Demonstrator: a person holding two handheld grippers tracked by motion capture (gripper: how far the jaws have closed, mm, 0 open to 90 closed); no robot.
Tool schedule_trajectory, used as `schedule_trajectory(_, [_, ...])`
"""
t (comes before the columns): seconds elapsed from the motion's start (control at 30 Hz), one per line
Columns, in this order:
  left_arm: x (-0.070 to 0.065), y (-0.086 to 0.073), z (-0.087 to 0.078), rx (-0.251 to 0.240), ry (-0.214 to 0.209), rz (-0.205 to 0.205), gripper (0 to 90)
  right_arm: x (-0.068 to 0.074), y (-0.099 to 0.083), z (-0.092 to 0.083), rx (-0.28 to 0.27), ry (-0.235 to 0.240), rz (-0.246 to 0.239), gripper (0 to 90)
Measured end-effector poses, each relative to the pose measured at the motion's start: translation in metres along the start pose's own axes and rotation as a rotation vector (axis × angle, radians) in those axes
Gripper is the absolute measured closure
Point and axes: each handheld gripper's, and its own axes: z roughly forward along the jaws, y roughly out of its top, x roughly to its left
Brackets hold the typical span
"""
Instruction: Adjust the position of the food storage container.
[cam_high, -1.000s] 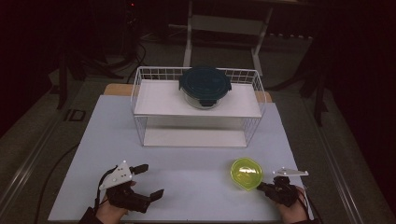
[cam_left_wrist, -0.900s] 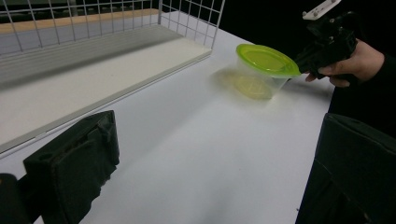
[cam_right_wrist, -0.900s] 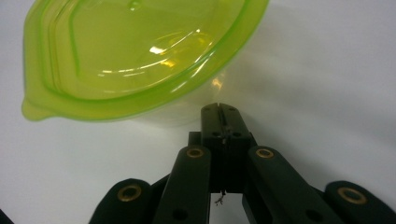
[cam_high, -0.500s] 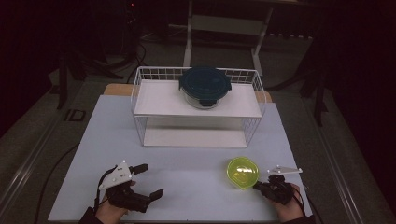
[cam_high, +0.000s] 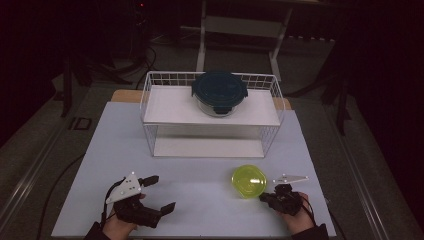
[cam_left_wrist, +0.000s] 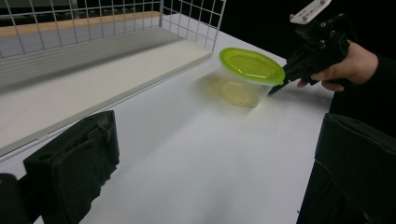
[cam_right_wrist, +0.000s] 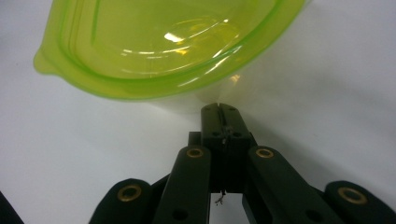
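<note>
Moved: green-lidded container (cam_high: 249, 182) slid leftward, right gripper (cam_high: 266, 198) behind | right fingers (cam_right_wrist: 219, 114): pressed together, tips touching its clear wall | left gripper (cam_high: 161, 193): fingers spread, idle | handling: light, slippery, flexible; grip under lid rim.

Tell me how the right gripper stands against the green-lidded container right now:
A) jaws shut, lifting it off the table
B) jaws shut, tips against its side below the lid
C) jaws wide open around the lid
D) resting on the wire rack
B: the right gripper has its jaws closed together, tips at the clear wall of the green-lidded container, which sits on the table.
</note>
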Motion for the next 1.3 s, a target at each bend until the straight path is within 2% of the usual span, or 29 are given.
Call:
schedule_trajectory(0.1, [0.000,0.000,0.000,0.001,0.000,0.000,0.0,0.002,0.001,0.002,0.007,-0.005,-0.014,90.0])
schedule_trajectory(0.23, [0.000,0.000,0.000,-0.002,-0.001,0.001,0.0,-0.006,0.001,0.000,0.008,-0.055,0.009,90.0])
schedule_trajectory(0.4, [0.000,-0.001,0.000,0.004,0.000,0.002,0.0,-0.022,0.010,-0.005,-0.033,-0.081,0.045,90.0])
schedule_trajectory(0.57, [0.000,0.000,0.000,0.002,-0.002,0.000,0.0,-0.029,0.018,0.002,-0.036,-0.089,0.062,90.0])
schedule_trajectory(0.83, [0.000,0.000,0.000,0.000,-0.001,-0.002,0.0,-0.021,0.021,0.010,-0.024,-0.038,0.056,90.0])
schedule_trajectory(1.07, [0.000,0.000,0.000,0.001,-0.001,0.000,0.0,-0.012,0.021,0.013,-0.010,-0.013,0.038,90.0])
schedule_trajectory(1.3, [0.000,0.000,-0.001,-0.001,-0.003,-0.002,0.0,0.003,0.024,0.019,0.009,0.036,0.010,90.0])
